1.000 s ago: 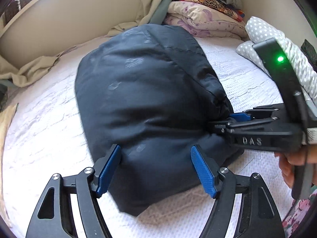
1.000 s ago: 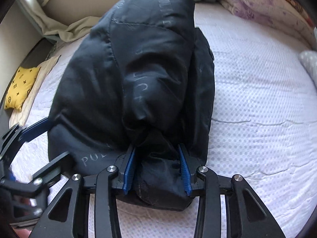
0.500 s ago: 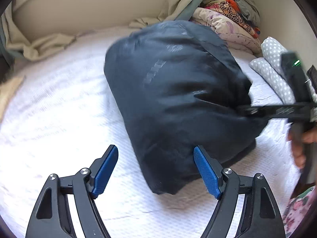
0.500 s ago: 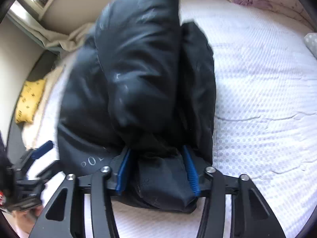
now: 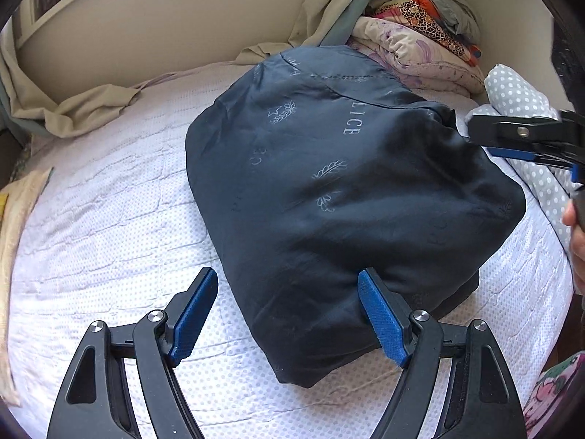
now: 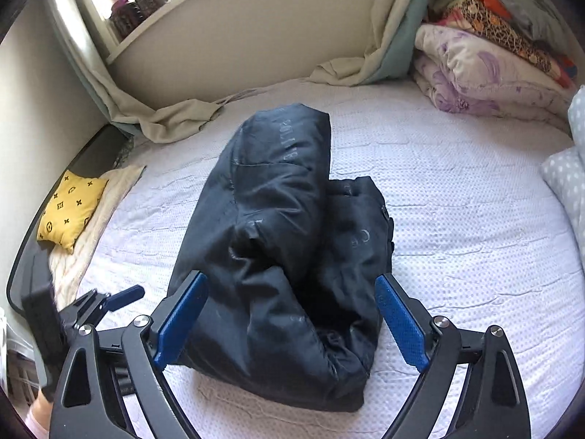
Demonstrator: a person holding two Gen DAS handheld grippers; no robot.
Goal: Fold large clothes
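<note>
1. The bed (image 6: 457, 219) carries the folded jacket (image 6: 292, 256) at its middle, long axis running away from the right gripper (image 6: 290, 323).
2. Bare sheet lies all round; quilts (image 6: 486, 73) sit far behind.
3. The right gripper has just been opening, jaws released and straddling the near end without pressing.
4. The left gripper (image 5: 289, 318) stands spread beside a corner, gripping nothing.
</note>
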